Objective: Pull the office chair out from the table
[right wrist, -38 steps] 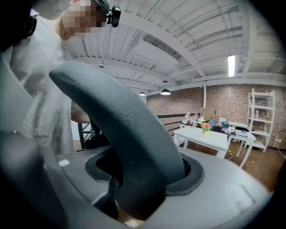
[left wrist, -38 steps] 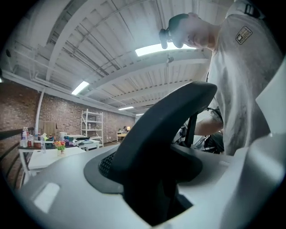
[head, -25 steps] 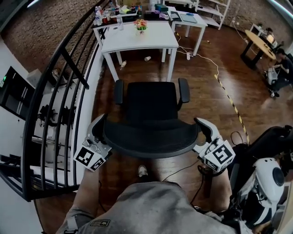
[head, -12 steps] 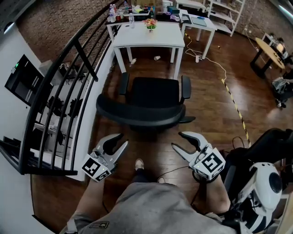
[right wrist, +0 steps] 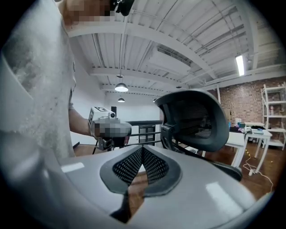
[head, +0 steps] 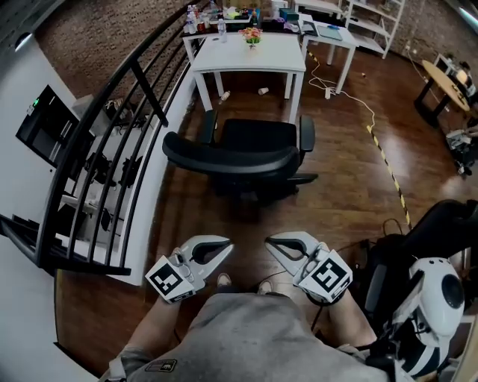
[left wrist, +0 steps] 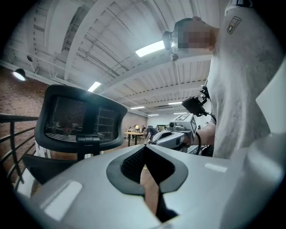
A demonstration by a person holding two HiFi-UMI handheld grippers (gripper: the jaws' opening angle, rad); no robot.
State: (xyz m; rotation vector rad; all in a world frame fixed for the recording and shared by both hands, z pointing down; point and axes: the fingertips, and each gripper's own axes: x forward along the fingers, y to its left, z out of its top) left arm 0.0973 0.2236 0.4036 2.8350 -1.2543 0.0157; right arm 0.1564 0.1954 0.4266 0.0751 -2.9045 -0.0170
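The black mesh office chair [head: 246, 153] stands on the wood floor a little in front of the white table [head: 250, 56], its backrest turned towards me. My left gripper [head: 228, 242] and right gripper [head: 269, 240] hang close to my body, well short of the chair, tips pointing at each other. Both are shut with nothing between the jaws. In the left gripper view the backrest [left wrist: 80, 118] rises at the left beyond the shut left gripper [left wrist: 145, 146]. In the right gripper view the chair [right wrist: 192, 118] stands at the right behind the shut right gripper [right wrist: 143, 147].
A black railing [head: 127, 119] runs along the left. A cable and yellow-black floor tape [head: 388, 168] cross the floor at the right. White shelves [head: 373, 19] stand behind the table, which bears a flower pot [head: 252, 35]. A black-and-white machine [head: 433, 298] sits at lower right.
Both grippers were open at the two ends of the chair's backrest. They have let go, drawn back to my body and shut; the chair now stands apart from them.
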